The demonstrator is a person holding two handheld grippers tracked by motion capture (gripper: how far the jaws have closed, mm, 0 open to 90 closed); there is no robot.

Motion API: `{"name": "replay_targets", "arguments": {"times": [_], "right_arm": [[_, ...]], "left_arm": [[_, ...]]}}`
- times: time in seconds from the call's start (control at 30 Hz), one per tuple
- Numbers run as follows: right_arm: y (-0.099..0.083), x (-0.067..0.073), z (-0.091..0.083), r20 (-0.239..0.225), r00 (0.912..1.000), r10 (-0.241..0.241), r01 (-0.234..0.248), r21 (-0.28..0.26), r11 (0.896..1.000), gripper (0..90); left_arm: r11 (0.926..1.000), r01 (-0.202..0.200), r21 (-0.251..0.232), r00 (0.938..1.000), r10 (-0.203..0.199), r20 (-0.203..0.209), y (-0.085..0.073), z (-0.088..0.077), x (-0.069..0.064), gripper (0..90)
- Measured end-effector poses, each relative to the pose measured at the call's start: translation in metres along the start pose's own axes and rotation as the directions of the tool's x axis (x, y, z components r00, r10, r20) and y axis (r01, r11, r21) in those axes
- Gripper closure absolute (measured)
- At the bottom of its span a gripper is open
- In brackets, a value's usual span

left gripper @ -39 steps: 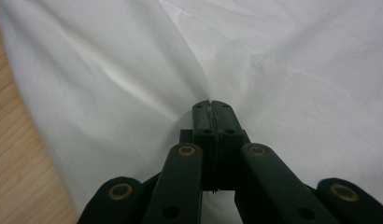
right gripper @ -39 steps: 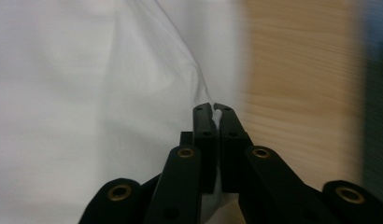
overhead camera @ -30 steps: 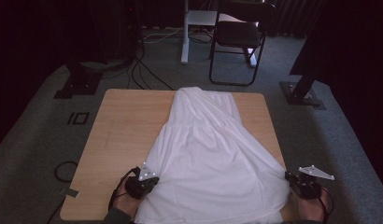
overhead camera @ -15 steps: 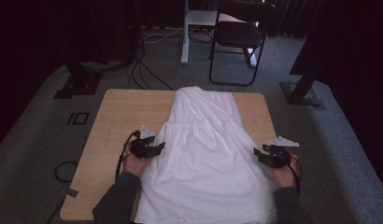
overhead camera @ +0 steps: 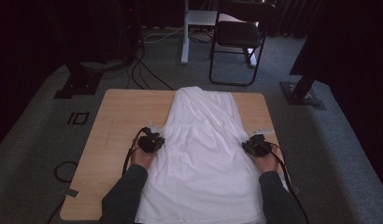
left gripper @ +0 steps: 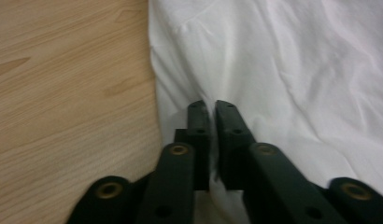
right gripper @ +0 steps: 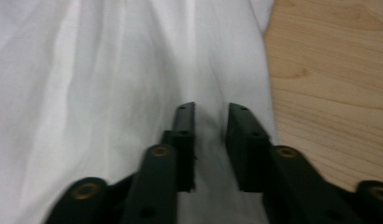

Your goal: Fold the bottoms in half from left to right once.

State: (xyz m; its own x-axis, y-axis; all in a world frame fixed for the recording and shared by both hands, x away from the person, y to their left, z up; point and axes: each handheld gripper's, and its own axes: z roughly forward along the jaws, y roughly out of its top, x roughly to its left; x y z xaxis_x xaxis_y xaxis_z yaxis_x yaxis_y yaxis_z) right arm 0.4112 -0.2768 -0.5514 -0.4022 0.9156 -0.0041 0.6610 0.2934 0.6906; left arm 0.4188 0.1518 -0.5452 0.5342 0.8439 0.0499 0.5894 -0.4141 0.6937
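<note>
From above, the white dress (overhead camera: 203, 149) lies flat down the middle of the wooden worktop (overhead camera: 119, 121), its narrow top toward the far edge and the wide hem running off the near edge between my forearms. My left gripper (overhead camera: 151, 141) sits at the dress's left edge about halfway along, and my right gripper (overhead camera: 256, 145) at the right edge, level with it — both forearms reach forward, roughly parallel, in dark sleeves, hands low on the cloth.

The high view cannot settle what the jaws are doing; the gripper views can. Along my left gripper (left gripper: 211, 112), the two black jaws stand almost together with a thin ridge of white fabric pinched between them, just inside the dress's edge, bare wood to one side. Its jaws have just been closing, and they are clenched on that fold.

Along my right gripper (right gripper: 210, 116), a wider band of cloth rises between the jaws — they have just been closing too, but a gap remains, and I cannot tell whether the pads truly press the fabric. The dress's edge and bare worktop lie just beside it.
</note>
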Motion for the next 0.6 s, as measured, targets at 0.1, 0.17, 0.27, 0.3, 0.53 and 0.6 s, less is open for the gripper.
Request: {"name": "replay_targets", "arguments": {"times": [0.1,0.17,0.27,0.3,0.53,0.6], "right_arm": [[-0.005,0.005,-0.007,0.005,0.9999,-0.014,0.014,0.022,1.000,86.3],[-0.007,0.007,-0.009,0.007,0.9997,-0.023,0.023,0.023,0.999,86.6],[-0.017,0.015,-0.017,-0.001,0.9993,-0.037,0.037,0.025,0.999,87.1],[-0.021,0.018,-0.021,-0.004,0.9991,-0.042,0.042,0.024,0.999,87.1],[-0.062,0.044,-0.057,-0.041,0.9972,-0.063,0.063,0.017,0.998,87.1],[-0.074,0.050,-0.067,-0.059,0.9968,-0.054,0.055,0.010,0.998,87.3]], "left_arm": [[1.0000,0.006,-0.004,0.9999,-0.006,0.016,-0.009,-0.008,0.001,88.2],[1.0000,0.005,-0.005,0.9998,-0.005,0.017,-0.012,-0.011,0.000,88.2],[1.0000,-0.003,-0.007,0.9998,0.003,0.022,-0.025,-0.023,-0.005,88.2],[1.0000,-0.005,-0.008,0.9997,0.005,0.026,-0.032,-0.028,-0.007,88.2],[0.9996,0.005,-0.029,0.9980,-0.003,0.063,-0.073,-0.064,-0.023,88.0],[0.9996,0.000,-0.029,0.9979,0.001,0.064,-0.083,-0.073,-0.029,87.9]]}}
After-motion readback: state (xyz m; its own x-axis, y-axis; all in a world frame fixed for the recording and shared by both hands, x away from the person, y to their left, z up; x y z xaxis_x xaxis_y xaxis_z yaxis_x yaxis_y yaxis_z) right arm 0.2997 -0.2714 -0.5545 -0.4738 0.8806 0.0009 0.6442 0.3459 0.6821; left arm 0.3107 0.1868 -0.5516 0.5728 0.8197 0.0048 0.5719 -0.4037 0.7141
